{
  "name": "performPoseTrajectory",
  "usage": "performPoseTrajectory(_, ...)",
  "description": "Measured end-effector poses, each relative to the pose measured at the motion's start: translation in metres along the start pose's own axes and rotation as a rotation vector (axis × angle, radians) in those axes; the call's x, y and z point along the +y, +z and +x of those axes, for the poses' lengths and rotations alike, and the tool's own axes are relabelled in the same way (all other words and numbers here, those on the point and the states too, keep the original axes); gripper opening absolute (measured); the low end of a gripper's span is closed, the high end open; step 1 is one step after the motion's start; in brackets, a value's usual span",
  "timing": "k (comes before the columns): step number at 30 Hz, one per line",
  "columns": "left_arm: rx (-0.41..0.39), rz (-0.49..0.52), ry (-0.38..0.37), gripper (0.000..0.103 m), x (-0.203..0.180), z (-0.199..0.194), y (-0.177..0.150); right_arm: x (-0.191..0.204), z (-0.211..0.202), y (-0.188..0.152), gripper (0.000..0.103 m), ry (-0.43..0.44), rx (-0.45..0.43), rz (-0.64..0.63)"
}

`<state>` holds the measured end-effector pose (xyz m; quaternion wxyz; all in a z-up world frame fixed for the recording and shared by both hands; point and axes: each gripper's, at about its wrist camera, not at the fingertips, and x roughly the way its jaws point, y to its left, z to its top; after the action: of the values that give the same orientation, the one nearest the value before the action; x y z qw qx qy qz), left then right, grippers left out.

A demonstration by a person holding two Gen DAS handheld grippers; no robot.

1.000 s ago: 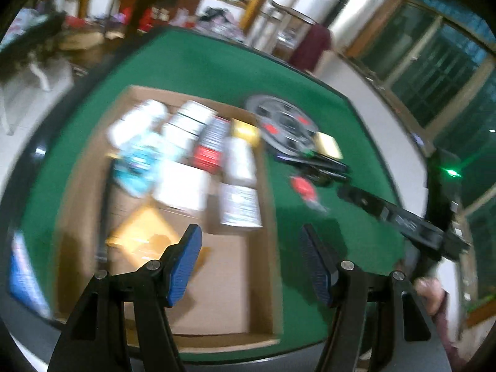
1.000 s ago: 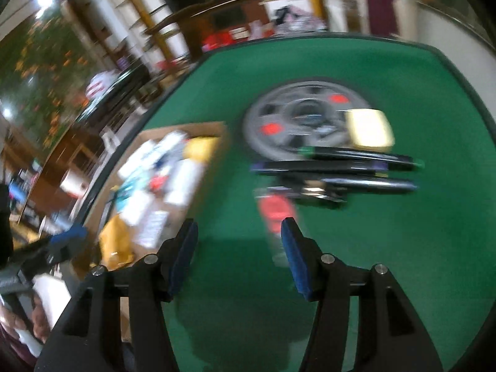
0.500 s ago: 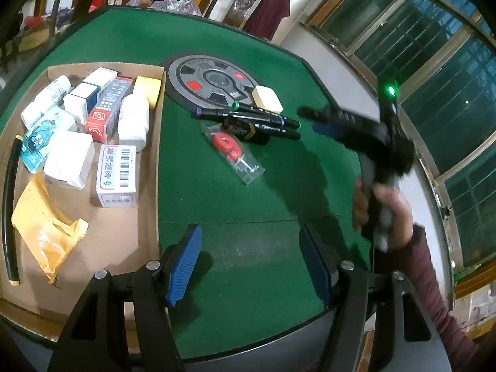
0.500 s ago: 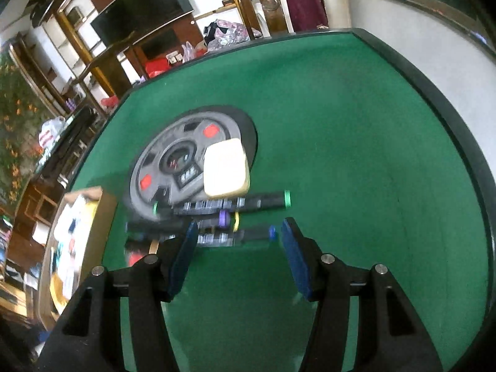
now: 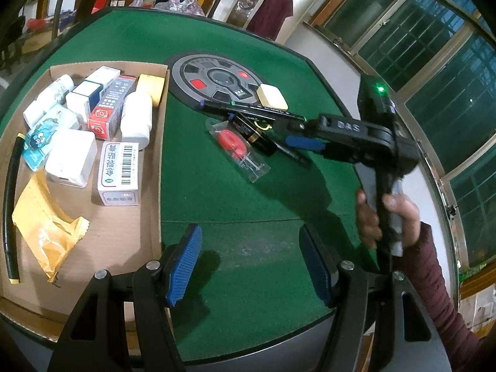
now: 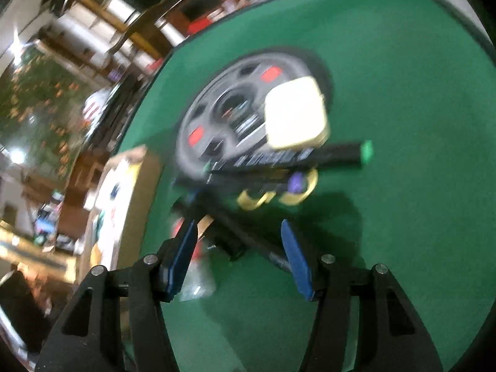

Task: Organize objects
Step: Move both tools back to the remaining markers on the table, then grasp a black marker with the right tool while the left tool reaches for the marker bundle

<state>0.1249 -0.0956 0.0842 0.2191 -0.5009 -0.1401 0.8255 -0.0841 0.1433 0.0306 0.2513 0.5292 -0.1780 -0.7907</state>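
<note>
The green table (image 5: 248,62) fills both views, and a shallow cardboard box (image 5: 124,241) sits on its left part. Inside the box lie a yellow packet (image 5: 40,223), a black tube (image 5: 9,198) along the left wall, a barcode carton (image 5: 119,170), a white block (image 5: 71,161), a white bottle (image 5: 136,116), a red-and-grey carton (image 5: 110,105), a blue cartoon packet (image 5: 43,133) and a yellow sponge (image 5: 150,88) in the far right corner.

Just right of the box, a grey round disc (image 5: 217,77) lies flat on the felt, with a cream square pad (image 5: 272,96) resting on its near right edge.

In front of the disc sits a loose cluster: a black marker with a green cap (image 6: 297,156), a black-and-gold tube (image 5: 251,130), another dark pen (image 6: 248,235), and a clear packet holding a red part (image 5: 237,148), all touching or nearly so.

The left gripper (image 5: 251,263) hangs above bare felt near the table's front edge, its 2 blue pads spread wide with nothing between them.

The right gripper (image 6: 238,257), held by a hand (image 5: 384,217) in a maroon sleeve, reaches into the cluster. Its fingers are spread apart, straddling the dark pen without closing on it. The right wrist view is blurred, so finer contact cannot be judged.
</note>
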Motion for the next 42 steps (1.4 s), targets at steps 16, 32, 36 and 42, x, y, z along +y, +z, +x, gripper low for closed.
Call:
performPoseTrajectory(16,-0.025,0.012,0.016,0.059,0.003,0.0,-0.003,0.056,0.015,-0.032,0.043,-0.564,-0.034,-0.359)
performPoseTrajectory(32,-0.01,0.056,0.057,0.059,-0.028,0.027,0.013,0.04,0.009,-0.039,0.015,-0.468,-0.064,-0.252)
performPoseTrajectory(36,-0.004,0.086,0.08,0.059,-0.045,0.054,0.029,0.018,-0.006,-0.043,0.015,-0.42,-0.124,-0.179)
performPoseTrajectory(42,0.009,0.12,0.183,0.059,-0.055,0.108,0.061,-0.001,-0.018,-0.043,0.015,-0.321,-0.177,-0.1)
